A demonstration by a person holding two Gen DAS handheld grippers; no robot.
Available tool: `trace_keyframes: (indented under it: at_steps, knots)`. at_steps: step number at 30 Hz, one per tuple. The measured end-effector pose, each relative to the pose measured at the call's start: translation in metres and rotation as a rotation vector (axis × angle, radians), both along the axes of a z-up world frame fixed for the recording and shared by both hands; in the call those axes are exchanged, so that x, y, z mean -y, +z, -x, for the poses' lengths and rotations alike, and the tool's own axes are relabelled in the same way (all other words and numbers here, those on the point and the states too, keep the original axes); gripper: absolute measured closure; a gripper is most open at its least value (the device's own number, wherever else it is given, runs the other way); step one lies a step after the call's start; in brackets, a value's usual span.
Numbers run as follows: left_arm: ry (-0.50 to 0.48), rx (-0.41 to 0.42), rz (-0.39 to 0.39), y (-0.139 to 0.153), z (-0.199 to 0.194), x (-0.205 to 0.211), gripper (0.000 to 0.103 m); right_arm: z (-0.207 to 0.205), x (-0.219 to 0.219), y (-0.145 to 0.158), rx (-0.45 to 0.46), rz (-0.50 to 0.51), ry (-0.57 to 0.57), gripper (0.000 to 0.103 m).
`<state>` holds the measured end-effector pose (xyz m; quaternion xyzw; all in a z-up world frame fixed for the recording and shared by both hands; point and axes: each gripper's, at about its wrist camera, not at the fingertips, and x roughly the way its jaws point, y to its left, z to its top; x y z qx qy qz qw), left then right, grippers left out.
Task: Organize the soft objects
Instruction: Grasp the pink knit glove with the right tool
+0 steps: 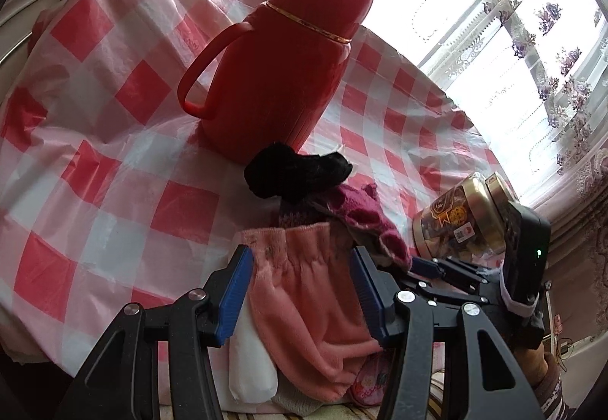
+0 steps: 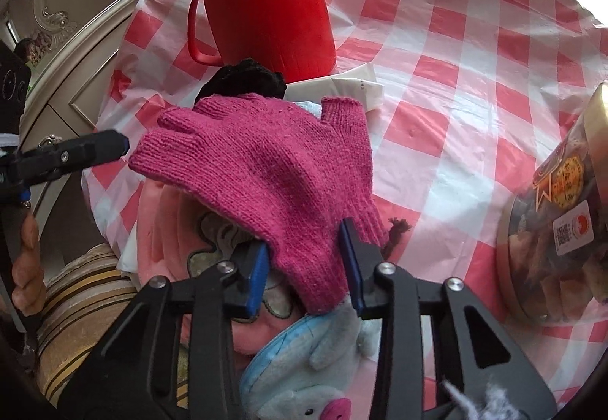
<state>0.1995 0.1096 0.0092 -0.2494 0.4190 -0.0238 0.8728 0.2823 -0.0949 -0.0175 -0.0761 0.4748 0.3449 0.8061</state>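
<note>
A magenta knit glove point(image 2: 266, 169) lies across a pile of soft things at the table's near edge. My right gripper point(image 2: 304, 268) is shut on its cuff, a blue pad against each side. Under the glove lie a pink fleece cloth point(image 2: 155, 230), a black fuzzy piece point(image 2: 243, 78) and a light-blue plush pouch point(image 2: 304, 363). In the left wrist view my left gripper point(image 1: 302, 287) is shut half-wide on the pink fleece cloth point(image 1: 304, 306), with a white soft roll point(image 1: 250, 366) beside the left pad. The glove point(image 1: 364, 226) and black piece point(image 1: 296, 173) lie just beyond.
A tall red thermos jug point(image 1: 281, 70) stands behind the pile on the red-and-white checked tablecloth point(image 1: 95, 154). A clear snack jar point(image 2: 562, 230) stands at the right. A white paper point(image 2: 357, 85) lies by the jug. A striped cushion point(image 2: 83, 306) sits below the table's edge.
</note>
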Motion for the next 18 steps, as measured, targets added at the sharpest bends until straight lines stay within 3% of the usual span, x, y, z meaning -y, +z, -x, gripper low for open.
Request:
trace_keyframes:
  at_steps: [6,9,10,18]
  knots:
    - [0.03,-0.004,0.087,0.001,-0.038,-0.015,0.047,0.005,0.012,0.008,0.002,-0.026,-0.01,0.08]
    - [0.057,-0.02,0.13,-0.007,-0.059,-0.022,0.029,0.007,0.018,0.012,0.014,-0.027,-0.021,0.087]
    - [0.069,-0.028,0.138,-0.011,-0.066,-0.025,0.027,0.008,0.02,0.014,0.018,-0.029,-0.026,0.089]
    - [0.114,-0.142,0.304,-0.056,-0.103,-0.032,0.029,0.007,0.033,0.017,0.038,-0.033,-0.059,0.095]
